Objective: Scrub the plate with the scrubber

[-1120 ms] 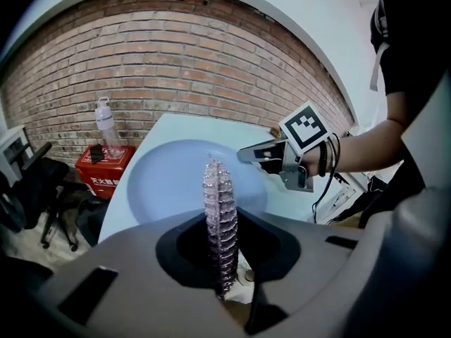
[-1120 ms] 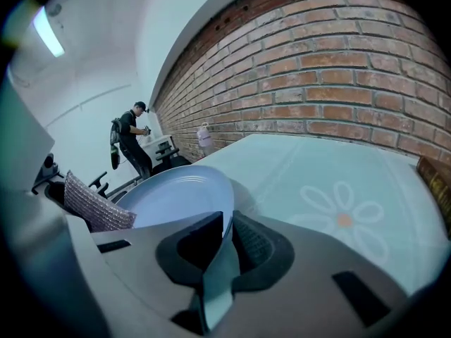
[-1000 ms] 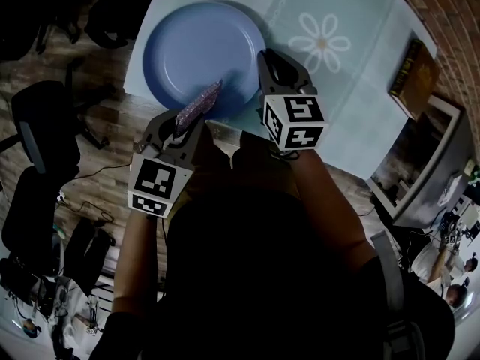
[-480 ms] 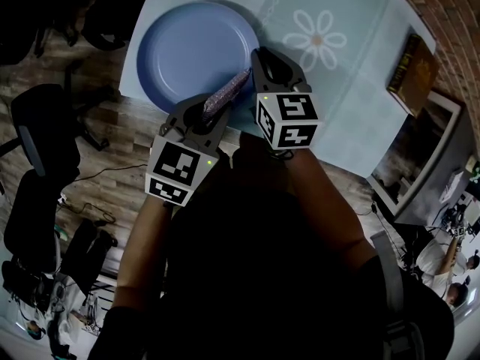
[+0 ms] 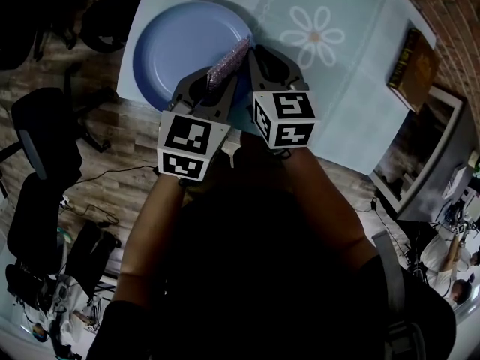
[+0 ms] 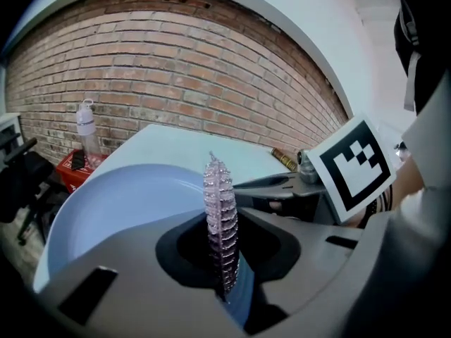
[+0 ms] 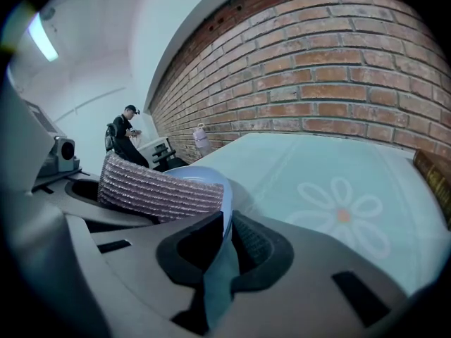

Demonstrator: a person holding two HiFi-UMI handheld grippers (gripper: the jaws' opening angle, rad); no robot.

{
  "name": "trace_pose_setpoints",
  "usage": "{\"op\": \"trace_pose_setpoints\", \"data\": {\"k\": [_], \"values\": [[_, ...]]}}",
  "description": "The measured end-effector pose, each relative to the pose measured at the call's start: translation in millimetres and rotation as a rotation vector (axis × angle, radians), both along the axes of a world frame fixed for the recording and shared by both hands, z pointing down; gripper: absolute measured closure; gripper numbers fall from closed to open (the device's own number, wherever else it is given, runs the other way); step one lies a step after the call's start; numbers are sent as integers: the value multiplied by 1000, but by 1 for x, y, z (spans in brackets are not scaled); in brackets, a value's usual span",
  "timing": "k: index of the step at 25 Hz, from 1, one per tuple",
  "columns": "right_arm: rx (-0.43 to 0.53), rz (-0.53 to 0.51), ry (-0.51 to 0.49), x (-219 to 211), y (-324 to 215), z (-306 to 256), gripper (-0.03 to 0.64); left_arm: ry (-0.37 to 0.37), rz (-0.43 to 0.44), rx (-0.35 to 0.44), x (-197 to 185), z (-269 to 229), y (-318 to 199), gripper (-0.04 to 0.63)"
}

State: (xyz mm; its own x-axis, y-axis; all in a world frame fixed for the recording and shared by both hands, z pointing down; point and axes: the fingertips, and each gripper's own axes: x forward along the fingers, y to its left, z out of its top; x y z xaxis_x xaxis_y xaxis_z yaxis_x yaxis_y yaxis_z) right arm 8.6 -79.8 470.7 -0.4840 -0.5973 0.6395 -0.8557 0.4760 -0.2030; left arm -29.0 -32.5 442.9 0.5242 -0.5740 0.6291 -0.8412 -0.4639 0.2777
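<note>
A blue plate (image 5: 180,51) lies at the near left corner of the pale blue tablecloth (image 5: 352,73). My left gripper (image 5: 223,77) is shut on a flat, sparkly pink scrubber (image 5: 229,58), which stands on edge (image 6: 220,217) over the plate's right side. My right gripper (image 5: 253,62) is shut on the plate's near right rim (image 7: 224,206). In the right gripper view the scrubber (image 7: 155,189) shows side-on just left of that rim. The two grippers sit close together.
A flower print (image 5: 313,34) marks the cloth to the right of the plate. A book (image 5: 415,70) lies at the table's right edge by a brick wall (image 6: 176,83). A plastic bottle (image 6: 86,129) stands beyond the table. Chairs (image 5: 45,133) stand on the wooden floor at left.
My left gripper has carried the scrubber up and to the right, from the plate's near edge to its right side beside the right gripper. The right gripper has kept its hold on the rim.
</note>
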Motion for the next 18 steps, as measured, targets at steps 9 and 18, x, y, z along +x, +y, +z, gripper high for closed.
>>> {"op": "trace_pose_setpoints", "data": {"k": [9,18], "values": [[-4,4,10,2,-1,2,555,-106,33,43,-6,6,-36,517],[8,3,26,-2,-1,-2,555,-163,-12,64,-42,9,-73,517]]}}
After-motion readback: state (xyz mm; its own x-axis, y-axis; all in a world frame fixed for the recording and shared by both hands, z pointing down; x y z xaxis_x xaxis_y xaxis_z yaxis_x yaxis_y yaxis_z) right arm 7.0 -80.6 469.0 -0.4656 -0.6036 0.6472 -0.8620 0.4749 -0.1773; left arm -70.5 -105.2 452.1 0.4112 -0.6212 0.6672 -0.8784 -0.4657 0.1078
